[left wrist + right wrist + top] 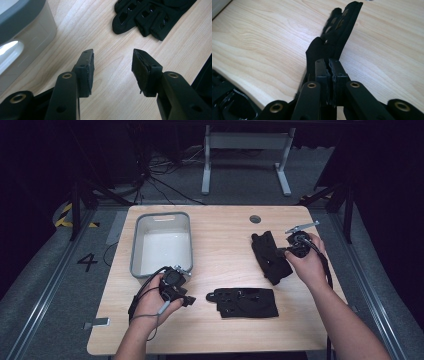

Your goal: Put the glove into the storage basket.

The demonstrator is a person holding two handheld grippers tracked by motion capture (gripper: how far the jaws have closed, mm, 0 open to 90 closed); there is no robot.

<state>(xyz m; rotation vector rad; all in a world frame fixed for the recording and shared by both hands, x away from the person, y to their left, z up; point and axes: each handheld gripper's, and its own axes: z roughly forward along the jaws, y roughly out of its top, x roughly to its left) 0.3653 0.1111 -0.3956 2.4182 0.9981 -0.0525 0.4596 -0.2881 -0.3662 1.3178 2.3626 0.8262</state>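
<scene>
Two black gloves are on the wooden table (220, 240). One glove (243, 302) lies flat near the front middle, and its fingers with cut-out holes (147, 17) show ahead of my left gripper. That left gripper (186, 298) (112, 67) rests low on the table just left of this glove, open, with bare wood between its pads. The other glove (270, 257) (342, 25) is at the right, and my right gripper (282, 252) (329, 67) is shut on its near edge. This glove hangs folded from the jaws, raised off the wood.
A grey and white bin (162, 244) (22, 30) stands at the left of the table, close behind my left hand. A round cable hole (255, 219) sits near the far edge. Beyond the table are a desk frame (245, 157) and floor cables.
</scene>
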